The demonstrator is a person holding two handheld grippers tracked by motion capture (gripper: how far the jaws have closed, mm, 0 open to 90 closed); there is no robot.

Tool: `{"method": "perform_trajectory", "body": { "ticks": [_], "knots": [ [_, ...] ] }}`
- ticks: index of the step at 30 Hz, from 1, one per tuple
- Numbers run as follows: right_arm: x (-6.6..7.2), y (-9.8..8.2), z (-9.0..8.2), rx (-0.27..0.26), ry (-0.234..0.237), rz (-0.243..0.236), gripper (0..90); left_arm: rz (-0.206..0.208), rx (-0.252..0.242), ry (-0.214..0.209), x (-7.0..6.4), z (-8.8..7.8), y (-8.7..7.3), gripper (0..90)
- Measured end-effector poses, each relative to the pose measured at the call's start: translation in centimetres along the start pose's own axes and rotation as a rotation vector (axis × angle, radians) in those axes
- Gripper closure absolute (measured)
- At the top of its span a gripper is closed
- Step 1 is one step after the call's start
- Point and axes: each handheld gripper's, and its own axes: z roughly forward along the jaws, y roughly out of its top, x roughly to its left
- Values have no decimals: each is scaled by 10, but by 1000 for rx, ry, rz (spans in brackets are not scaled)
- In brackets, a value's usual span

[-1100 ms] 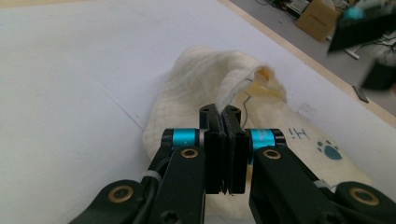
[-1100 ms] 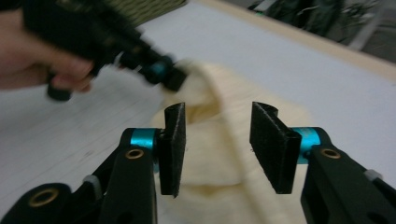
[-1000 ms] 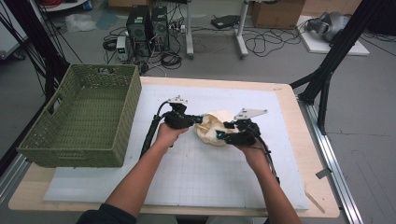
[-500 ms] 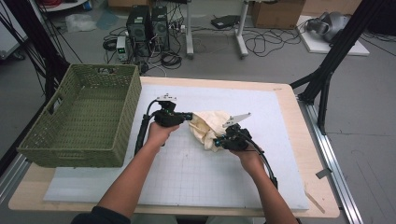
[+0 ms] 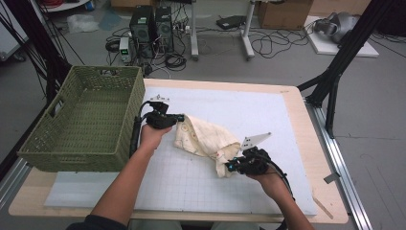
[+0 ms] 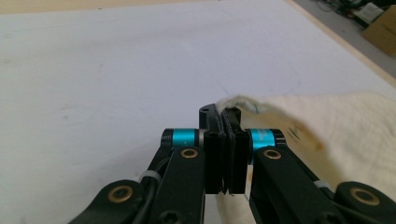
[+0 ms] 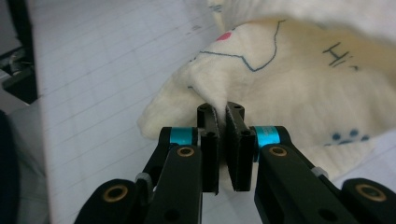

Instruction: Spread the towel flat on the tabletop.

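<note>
A cream cloth (image 5: 207, 140) with small printed drawings is stretched between the two grippers above the white mat (image 5: 268, 115). My left gripper (image 5: 181, 117) is shut on the cloth's upper left corner (image 6: 233, 103), near the basket. My right gripper (image 5: 229, 166) is shut on a pinch of the cloth (image 7: 261, 93) at its lower right end, toward the table's front. The cloth sags and bunches between them; blue lines, paw prints and a red spot show on it in the right gripper view.
A green woven basket (image 5: 72, 153) stands on the table's left side, just left of my left hand. The wooden table edge (image 5: 306, 124) runs along the right. Beyond the table lie computer towers, cables and a black frame leg (image 5: 335, 81).
The two grippers have drawn apart: the left went toward the basket, the right toward the front right. The cloth, bunched between them before, is now pulled out long.
</note>
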Motion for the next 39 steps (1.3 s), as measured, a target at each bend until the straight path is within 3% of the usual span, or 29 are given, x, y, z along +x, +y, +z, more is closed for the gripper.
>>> {"method": "perform_trajectory", "body": {
  "ticks": [3,5,6,9,13,18,20,23,25,28,30,32,35,39],
  "knots": [
    [9,-5,-6,-24,41,-13,856,-12,15,22,3,2,-8,878],
    [13,-7,-7,-35,35,-23,849,-11,8,12,2,6,-14,878],
    [12,-7,-7,-34,15,-27,826,1,16,12,0,8,-15,878],
    [7,-8,-9,-54,-65,-7,632,13,-19,2,-4,11,-18,876],
    [4,-1,-20,-158,-128,-16,522,21,-35,-3,-7,13,-18,876],
    [11,23,-15,-213,-237,-127,438,22,-40,-21,-10,14,-17,876],
    [12,32,-4,-186,-277,-188,434,27,-44,-19,-10,14,-17,876],
    [11,41,12,-129,-289,-244,424,23,-56,-26,-11,13,-16,876],
    [9,46,26,-96,-279,-268,439,23,-57,-28,-12,15,-16,876],
    [2,49,42,-53,-244,-274,559,23,-54,-34,-14,17,-17,876],
    [-3,49,49,-9,-250,-262,715,29,-53,-34,-14,18,-17,876],
    [-8,48,49,1,-250,-237,842,33,-52,-33,-14,18,-17,876],
    [-14,48,39,-63,-213,-176,861,40,-47,-28,-13,19,-18,876],
    [-30,46,19,-170,-218,-52,861,58,-35,-25,-16,23,-19,876]
  ]
}}
